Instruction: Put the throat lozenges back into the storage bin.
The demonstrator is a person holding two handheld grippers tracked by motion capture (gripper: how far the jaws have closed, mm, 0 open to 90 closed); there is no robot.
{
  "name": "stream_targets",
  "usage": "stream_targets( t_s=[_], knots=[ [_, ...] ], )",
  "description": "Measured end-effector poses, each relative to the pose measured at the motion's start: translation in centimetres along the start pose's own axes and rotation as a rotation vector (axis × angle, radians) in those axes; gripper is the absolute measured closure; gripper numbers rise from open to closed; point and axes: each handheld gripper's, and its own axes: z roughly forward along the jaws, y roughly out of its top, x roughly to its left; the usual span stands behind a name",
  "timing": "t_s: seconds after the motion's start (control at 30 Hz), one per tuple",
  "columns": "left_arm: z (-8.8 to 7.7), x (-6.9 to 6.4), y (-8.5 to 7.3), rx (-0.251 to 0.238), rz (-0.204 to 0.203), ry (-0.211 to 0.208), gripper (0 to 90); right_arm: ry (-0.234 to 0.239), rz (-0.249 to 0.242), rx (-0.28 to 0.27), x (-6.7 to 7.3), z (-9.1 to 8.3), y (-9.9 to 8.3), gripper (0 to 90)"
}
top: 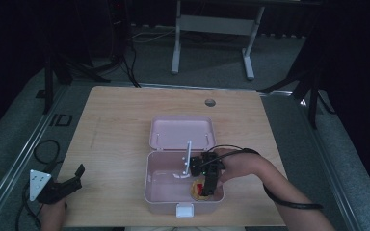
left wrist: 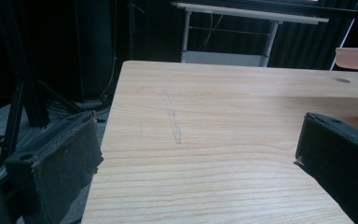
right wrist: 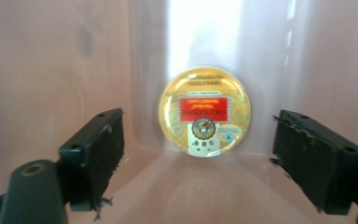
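A pink lidded box [top: 160, 191] stands open near the table's front edge, its lid [top: 181, 131] laid back. Inside, at the front right corner, lies a round gold tin with a red label [top: 200, 190] [right wrist: 205, 111]. My right gripper [top: 207, 188] [right wrist: 198, 158] reaches down into the box, open, its jaws apart on either side of the tin and not touching it. My left gripper [top: 72, 180] [left wrist: 196, 158] rests at the table's front left corner, open and empty, pointing across bare wood.
A white latch [top: 184, 210] sticks out at the box's front. A white handle [top: 188, 159] stands up inside the box. A round cable hole [top: 210, 102] sits near the table's far edge. A white table frame [top: 212, 29] stands on the floor beyond.
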Motion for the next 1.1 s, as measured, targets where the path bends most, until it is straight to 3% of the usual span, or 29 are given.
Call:
stream_targets(
  t_s=[0.17,0.2,0.27,0.47,0.63,0.77,0.87,0.93,1.1],
  knots=[
    [0.0,0.0,0.0,-0.001,0.001,0.001,0.4,-0.033,0.008,-0.129,0.3,-3.3,-2.2,12.3],
    [0.0,0.0,0.0,-0.001,0.001,0.001,0.4,-0.033,0.008,-0.129,0.3,-3.3,-2.2,12.3],
    [0.0,0.0,0.0,0.0,0.001,0.002,0.4,-0.056,0.048,-0.191,0.3,-4.9,-4.2,12.1],
    [0.0,0.0,0.0,0.001,0.001,0.003,0.3,-0.101,0.121,-0.251,0.1,-5.6,-8.3,12.2],
    [0.0,-0.1,0.0,0.001,0.001,0.004,0.4,-0.116,0.159,-0.289,-0.2,-4.6,-10.8,12.2],
    [0.0,-0.1,0.0,0.0,0.001,0.005,0.4,-0.136,0.224,-0.328,-0.9,-2.1,-13.2,12.1],
    [0.0,-0.1,0.0,0.001,0.002,0.005,0.3,-0.179,0.263,-0.396,-1.4,-0.5,-14.6,12.8],
    [0.0,-0.1,0.0,0.001,0.002,0.005,0.3,-0.215,0.314,-0.457,-1.7,0.9,-15.8,12.7],
    [0.0,0.0,0.0,0.0,0.0,0.005,0.3,-0.31,0.426,-0.55,-2.4,4.0,-18.3,12.6]
  ],
)
